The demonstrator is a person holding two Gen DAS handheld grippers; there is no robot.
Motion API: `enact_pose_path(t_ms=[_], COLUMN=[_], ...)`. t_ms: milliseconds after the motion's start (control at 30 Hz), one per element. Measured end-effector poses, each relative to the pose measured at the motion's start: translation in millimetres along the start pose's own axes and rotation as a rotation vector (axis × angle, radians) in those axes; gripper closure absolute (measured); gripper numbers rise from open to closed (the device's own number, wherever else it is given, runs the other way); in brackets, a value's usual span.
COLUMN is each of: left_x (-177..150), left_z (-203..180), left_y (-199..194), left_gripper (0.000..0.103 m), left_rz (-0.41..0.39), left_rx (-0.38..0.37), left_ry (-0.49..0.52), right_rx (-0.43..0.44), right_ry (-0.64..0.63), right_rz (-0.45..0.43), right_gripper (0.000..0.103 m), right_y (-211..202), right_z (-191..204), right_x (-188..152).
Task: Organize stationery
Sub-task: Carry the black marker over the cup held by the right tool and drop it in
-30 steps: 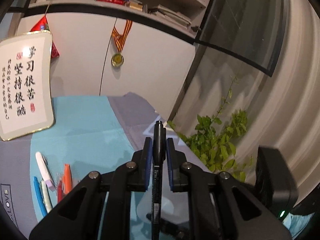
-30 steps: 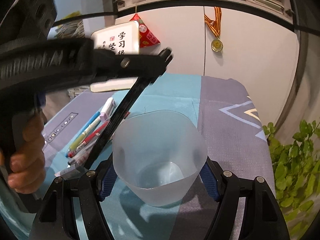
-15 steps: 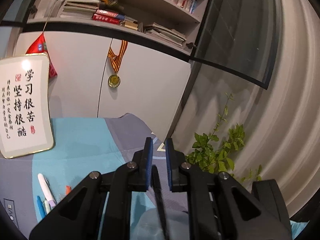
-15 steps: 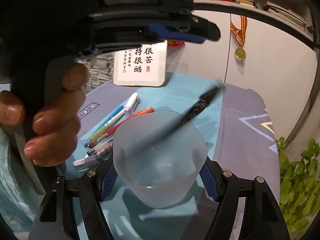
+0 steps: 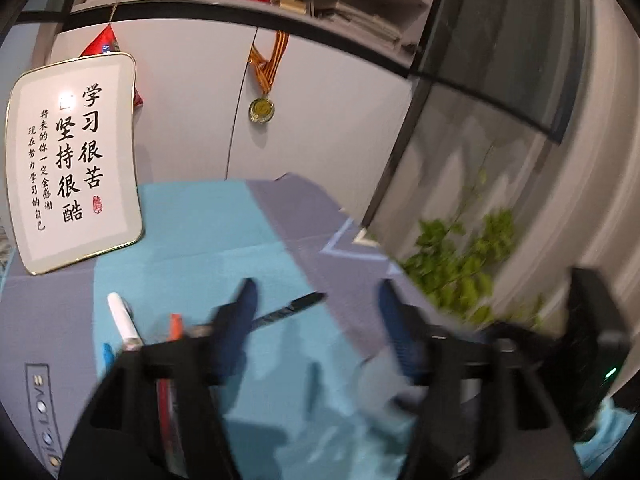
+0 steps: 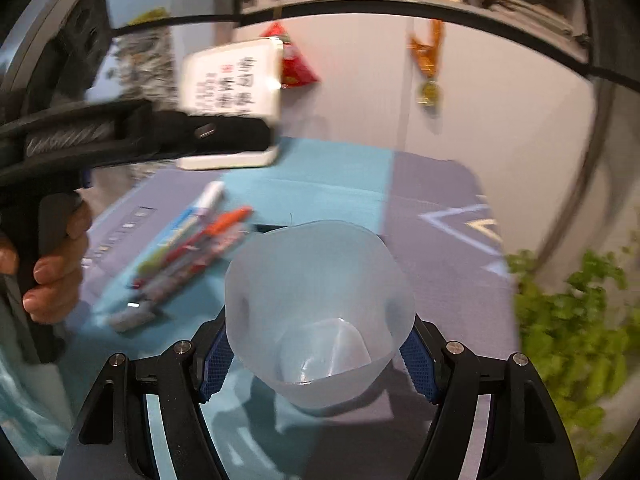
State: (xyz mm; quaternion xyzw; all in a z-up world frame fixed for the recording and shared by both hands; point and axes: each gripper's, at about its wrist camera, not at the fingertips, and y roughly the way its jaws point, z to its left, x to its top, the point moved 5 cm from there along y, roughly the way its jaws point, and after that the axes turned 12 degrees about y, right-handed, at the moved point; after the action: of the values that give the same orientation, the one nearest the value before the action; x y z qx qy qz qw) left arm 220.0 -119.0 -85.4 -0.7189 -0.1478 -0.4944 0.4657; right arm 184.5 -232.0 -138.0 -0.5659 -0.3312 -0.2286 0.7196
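The right hand-held gripper (image 6: 316, 360) clamps the translucent plastic cup (image 6: 320, 312) upright as a receptacle. The left hand-held gripper (image 5: 316, 312), jaws just sprung apart and empty, hangs over the worktop (image 5: 208, 232); the black marker (image 5: 288, 312) lies beyond, missing the cup.

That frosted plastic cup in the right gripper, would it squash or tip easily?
Probably somewhat. The cup looks thin and translucent, and its rim appears bent out of round between the right gripper's pads, suggesting flexible walls. It seems light and narrows toward its base, so standing empty it may tip easily.
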Motion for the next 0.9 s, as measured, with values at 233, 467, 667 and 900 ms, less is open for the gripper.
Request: enact_pose_path(t_ms=[233,467,667,900], left_x=[-12,-25,-25,-9], left_z=[-21,-48,-45,-38], left_y=[83,135,153,103], left_gripper=[0.042,0.07,0.093,0.095], left_rz=[0.288,0.394,0.467,0.347], left_rx=[0.073,0.005,-0.051,-0.061], left_ry=[0.404,0.603,0.585,0.352], right_rx=[-0.11,-0.136,-0.149,-0.131], right_ry=[0.026,0.032,0.061,0.064], right_rz=[0.002,-0.006,-0.017,0.001], right_gripper=[0.029,0.029,0.029,0.029], right_y=[-5,-14,-19,-14], right_z=[-23,-33,-43,-42], right_x=[3,4,4,1])
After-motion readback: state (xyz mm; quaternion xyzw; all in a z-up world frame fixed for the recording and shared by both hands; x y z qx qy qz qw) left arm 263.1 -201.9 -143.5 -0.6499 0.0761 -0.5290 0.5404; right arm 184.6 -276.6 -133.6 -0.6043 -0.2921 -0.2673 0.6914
